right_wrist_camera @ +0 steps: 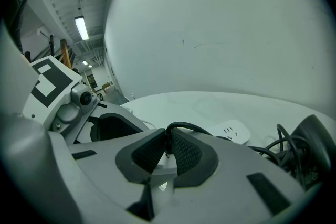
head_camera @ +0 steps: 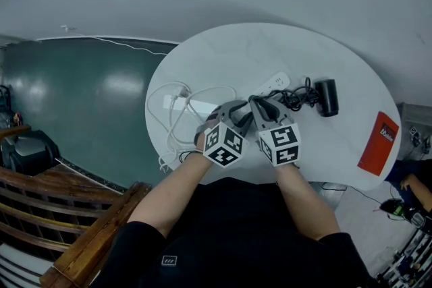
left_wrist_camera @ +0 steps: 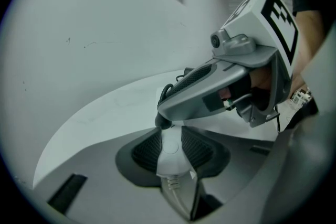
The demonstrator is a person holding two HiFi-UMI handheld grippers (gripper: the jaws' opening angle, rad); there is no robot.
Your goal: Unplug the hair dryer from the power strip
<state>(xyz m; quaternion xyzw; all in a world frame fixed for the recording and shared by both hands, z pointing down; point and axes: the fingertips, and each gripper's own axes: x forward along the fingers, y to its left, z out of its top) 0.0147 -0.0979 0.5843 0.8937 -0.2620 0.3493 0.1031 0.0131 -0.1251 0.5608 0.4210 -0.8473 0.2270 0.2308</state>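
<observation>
White cable loops (head_camera: 177, 112) and a red card (head_camera: 379, 135) share the round table (head_camera: 223, 50). The left gripper (left_wrist_camera: 170, 148) clamps the glossy white power strip (head_camera: 276, 81). The right gripper (right_wrist_camera: 168, 140) pinches the black plug (right_wrist_camera: 168, 135), seemingly still seated, with the black hair dryer (head_camera: 327, 97) just beyond.

Dryer (head_camera: 327, 96) R of strip (head_camera: 275, 83), on tbl (head_camera: 223, 50)

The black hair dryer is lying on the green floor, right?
Not quite. The black hair dryer is lying on the white table, not on the green floor. The head view shows it.
</observation>
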